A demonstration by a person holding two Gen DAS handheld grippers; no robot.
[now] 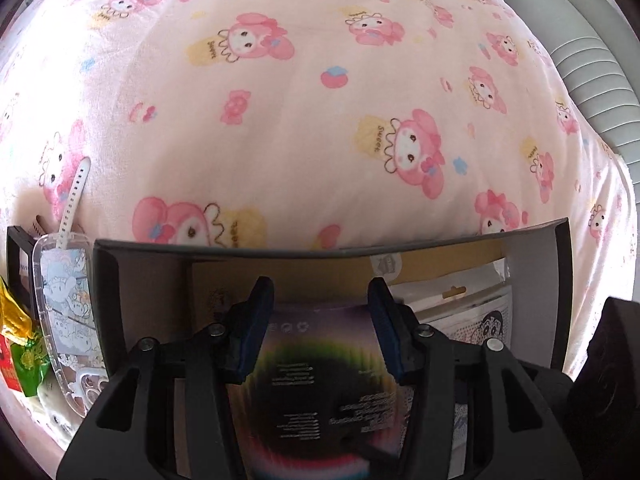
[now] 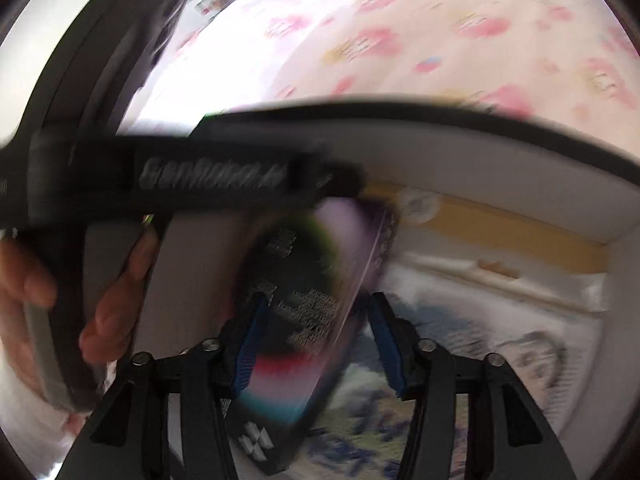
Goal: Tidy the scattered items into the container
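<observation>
pink fleece blanket point(image 1: 280, 128) printed with rabbit characters, spread over the bed and filling the upper field of both views.

grey cardboard box point(image 1: 132, 280), open-topped, tan inner wall at 12 o'clock, standing on the blanket. inside: a white packet with a cartoon face point(image 1: 486, 330) toward 3 o'clock, and a dark carton with rainbow-edged print point(image 1: 320, 364) lying across the middle.

left tool point(image 1: 322, 330): blue-padded fingers set apart, one to each side of the dark carton, above the box interior; whether the pads press its edges cannot be told. seen from the right wrist, this same tool's black body point(image 2: 208, 178) crosses the frame at 9 to 11 o'clock, a bare hand point(image 2: 116, 300) on its grip, much blurred.

right tool point(image 2: 316, 336): fingers wide apart, nothing between them gripped; the dark carton point(image 2: 304, 320) tilts up in front of them, the white packet point(image 2: 500, 340) at 3 o'clock below.

outside the box, at 9 o'clock in the left view: a clear phone case with pale cartoon print point(image 1: 64, 320) just beside the box wall, a white watch strap point(image 1: 74, 200) at its upper end, a red, yellow and green wrapper point(image 1: 20, 352) at the far edge. grey ribbed cushion point(image 1: 592, 52) at 2 o'clock.
</observation>
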